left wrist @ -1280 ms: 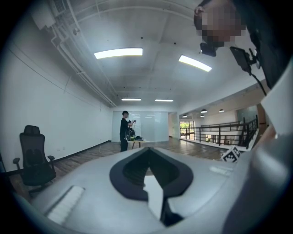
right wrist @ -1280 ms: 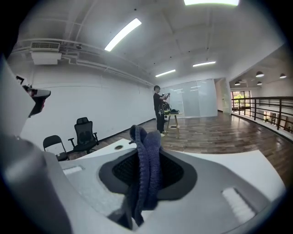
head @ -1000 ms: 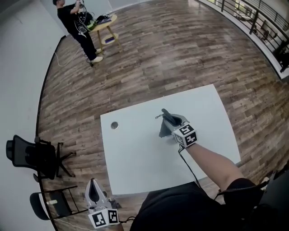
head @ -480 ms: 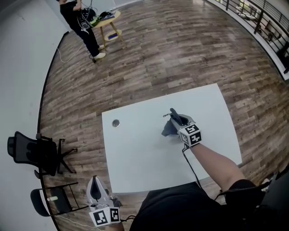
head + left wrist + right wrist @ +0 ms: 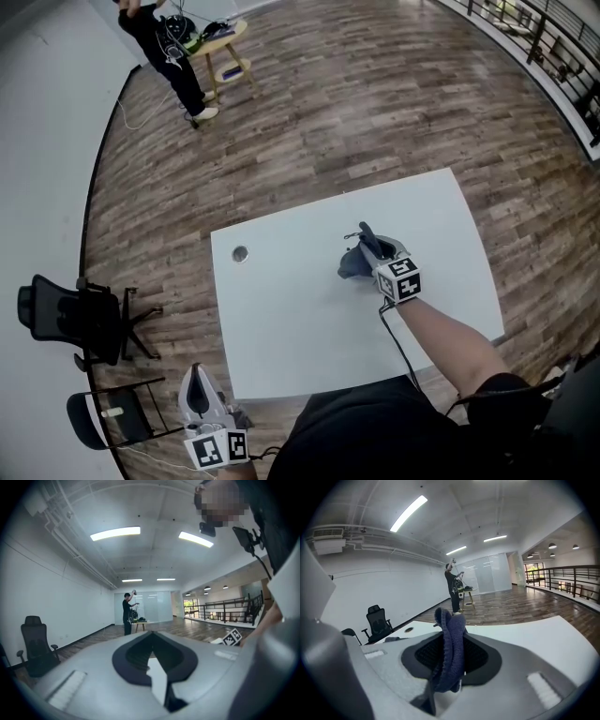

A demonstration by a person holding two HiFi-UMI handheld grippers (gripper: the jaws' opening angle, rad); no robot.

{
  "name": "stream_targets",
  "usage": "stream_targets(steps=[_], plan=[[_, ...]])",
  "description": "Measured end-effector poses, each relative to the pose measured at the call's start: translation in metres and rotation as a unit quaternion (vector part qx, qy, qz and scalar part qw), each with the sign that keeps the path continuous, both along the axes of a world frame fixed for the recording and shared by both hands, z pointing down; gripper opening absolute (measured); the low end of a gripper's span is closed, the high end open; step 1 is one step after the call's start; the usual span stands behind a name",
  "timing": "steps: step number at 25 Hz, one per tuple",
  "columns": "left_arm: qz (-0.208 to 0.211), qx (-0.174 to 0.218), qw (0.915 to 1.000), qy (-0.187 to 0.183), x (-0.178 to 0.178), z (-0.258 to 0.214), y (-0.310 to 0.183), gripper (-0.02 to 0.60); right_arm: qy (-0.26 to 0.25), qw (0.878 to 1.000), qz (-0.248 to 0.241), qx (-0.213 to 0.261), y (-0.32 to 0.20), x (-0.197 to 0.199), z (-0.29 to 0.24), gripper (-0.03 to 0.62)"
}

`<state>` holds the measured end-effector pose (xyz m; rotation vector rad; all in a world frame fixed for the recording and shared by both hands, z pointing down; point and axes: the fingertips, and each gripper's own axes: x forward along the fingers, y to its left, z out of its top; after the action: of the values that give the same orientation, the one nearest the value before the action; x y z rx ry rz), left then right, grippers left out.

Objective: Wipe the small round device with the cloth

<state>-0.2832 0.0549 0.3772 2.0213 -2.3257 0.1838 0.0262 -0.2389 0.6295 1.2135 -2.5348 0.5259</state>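
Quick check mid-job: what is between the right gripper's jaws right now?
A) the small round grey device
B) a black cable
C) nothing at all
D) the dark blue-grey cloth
D: the right gripper view shows the dark blue-grey cloth pinched between the jaws of the right gripper, while the small round grey device lies apart near the far left corner of the white table.

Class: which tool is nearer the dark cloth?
Right. The right tool is clamped on the cloth over the white table; the left tool is off its near-left corner, well apart.
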Motion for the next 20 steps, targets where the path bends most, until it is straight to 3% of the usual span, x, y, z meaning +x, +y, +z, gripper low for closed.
stream_targets(steps=[15,20], plan=[[0.007,-0.012,0.9998,-0.016,0.002,-0.002,0.003,0.006,0.038,0.999,0.012,-0.026,0.02,0.021,0.037,0.104],[0.008,-0.018,0.9997,-0.017,0.0,0.002,0.003,0.006,0.063,0.996,-0.027,-0.059,0.044,0.008,0.067,0.104]])
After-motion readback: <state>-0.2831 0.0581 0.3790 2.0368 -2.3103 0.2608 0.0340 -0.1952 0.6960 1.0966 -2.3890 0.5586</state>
